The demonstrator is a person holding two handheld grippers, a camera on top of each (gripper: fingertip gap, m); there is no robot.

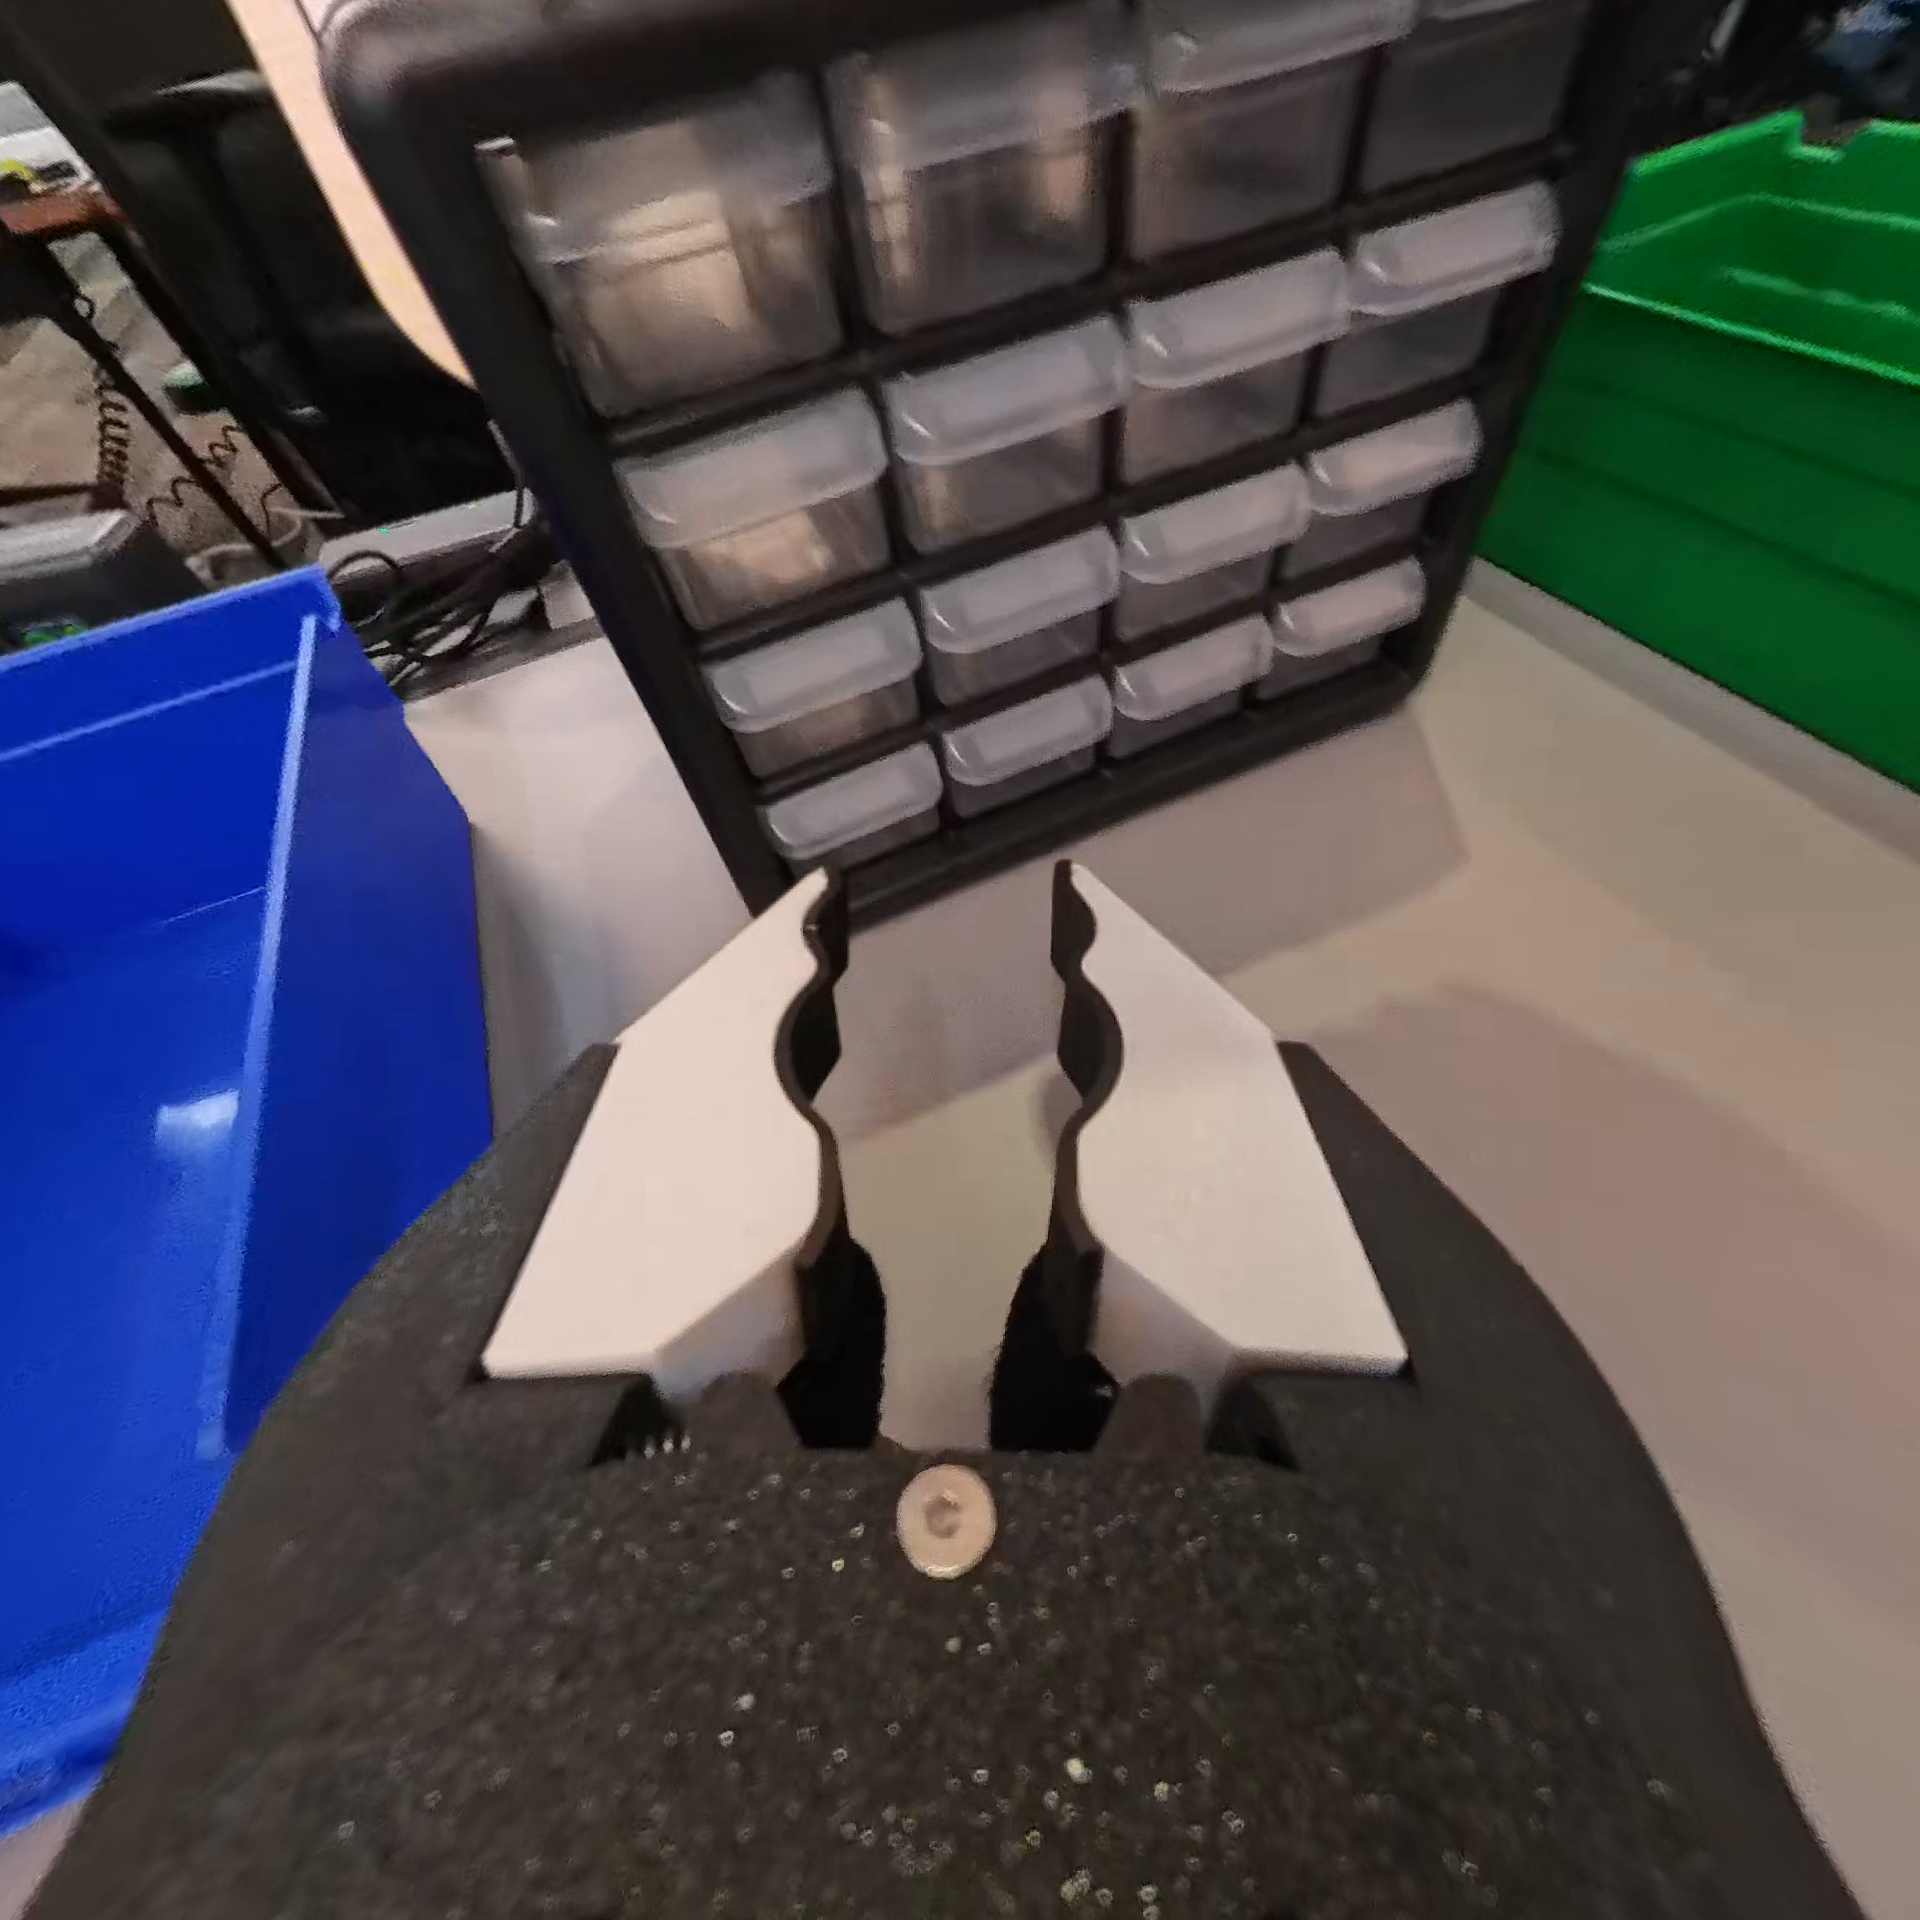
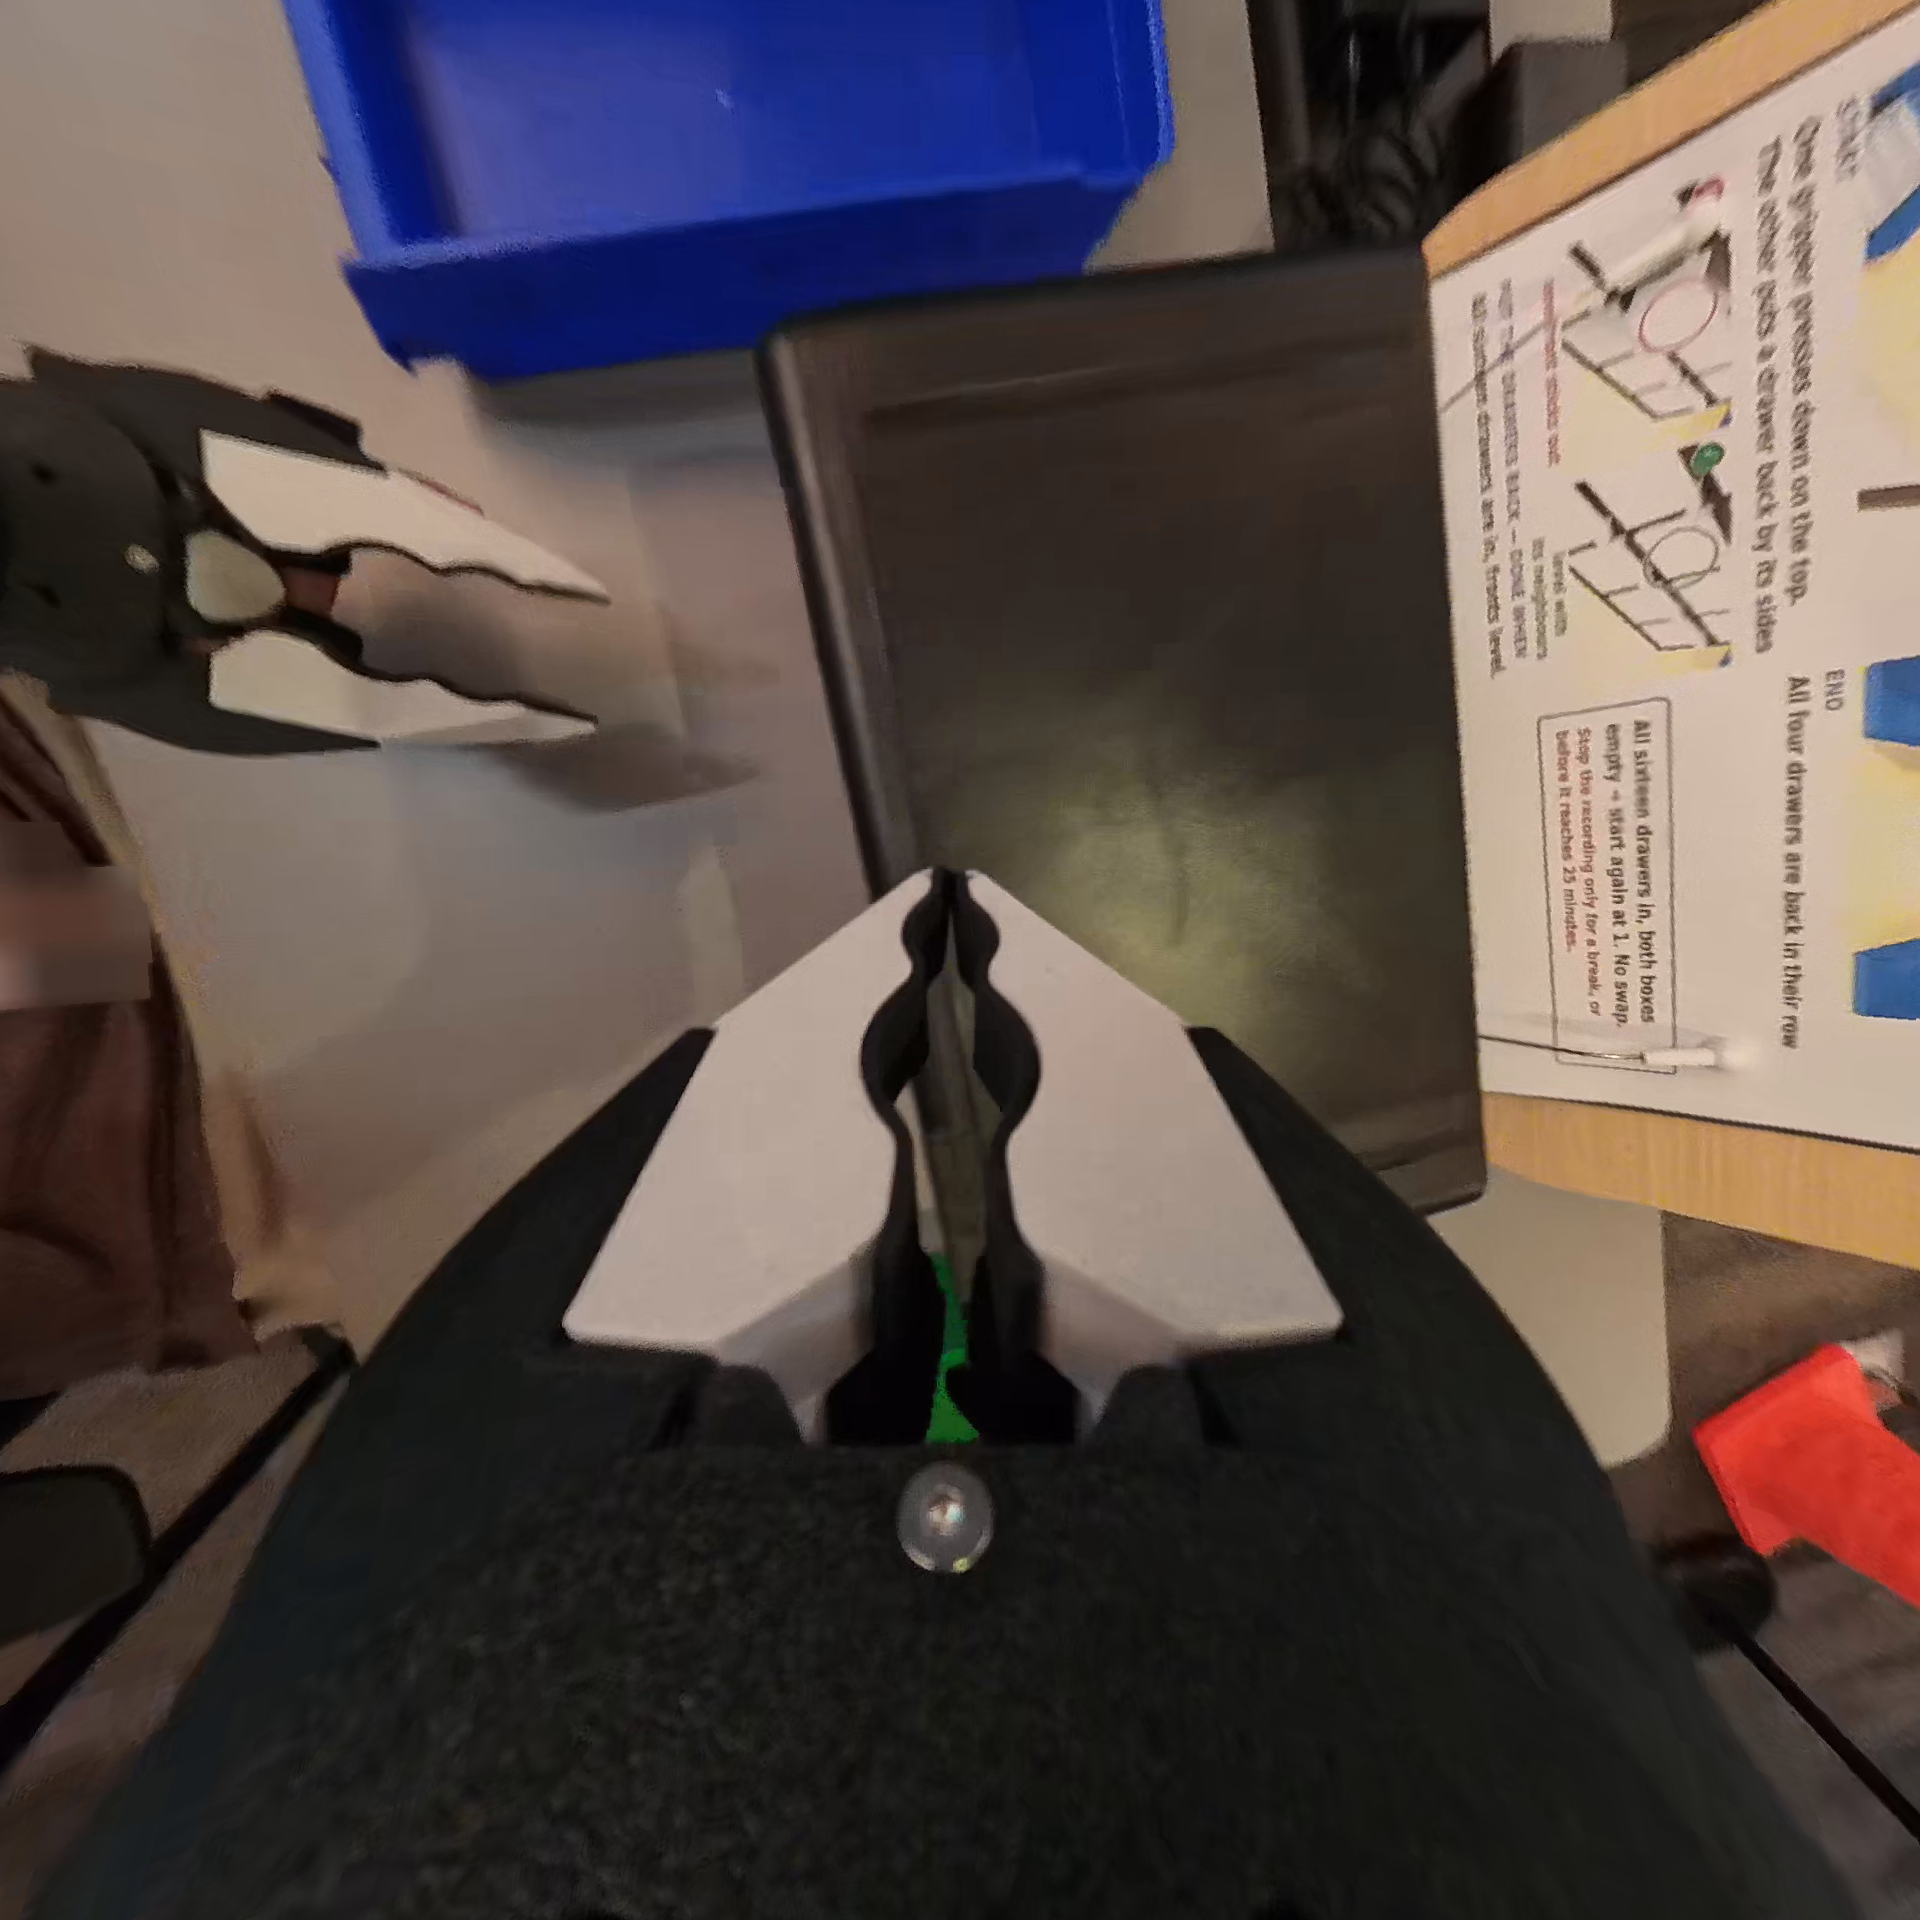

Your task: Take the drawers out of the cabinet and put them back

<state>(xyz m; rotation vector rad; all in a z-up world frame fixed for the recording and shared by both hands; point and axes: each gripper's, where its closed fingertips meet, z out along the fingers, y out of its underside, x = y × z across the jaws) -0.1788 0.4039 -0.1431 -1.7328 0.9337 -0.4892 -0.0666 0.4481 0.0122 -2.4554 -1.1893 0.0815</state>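
The cabinet (image 1: 966, 457), a black frame holding rows of clear drawers (image 1: 997, 426), stood upright on the pale surface (image 1: 1558, 1039). In the left wrist view I saw every visible drawer seated in its slot, none pulled out. A blue bin (image 1: 187, 935) sat on the surface to the left of the cabinet, and a green bin (image 1: 1745, 468) sat to its right.

My left claw (image 1: 940, 904) hung just in front of the cabinet's bottom edge, low over the surface. Its white fingers (image 1: 707, 1143) stood parted with a clear gap between them, and nothing was held there. In the right wrist view the same left claw (image 2: 597, 655) appeared from the side, apart from the cabinet.

My right claw (image 2: 948, 883) was positioned above the cabinet's flat black top (image 2: 1143, 675), pointing down onto it near the edge closest to the camera. Its fingertips met at the tip with no gap, and it gripped nothing. I could not confirm from the picture whether the tip touched the top panel or hovered just above it.

Past the cabinet, a printed instruction sheet (image 2: 1714, 623) lay on a wooden board (image 2: 1662, 1153) at the right of that view. A red object (image 2: 1808, 1455) lay below the board, blurred and not identifiable.
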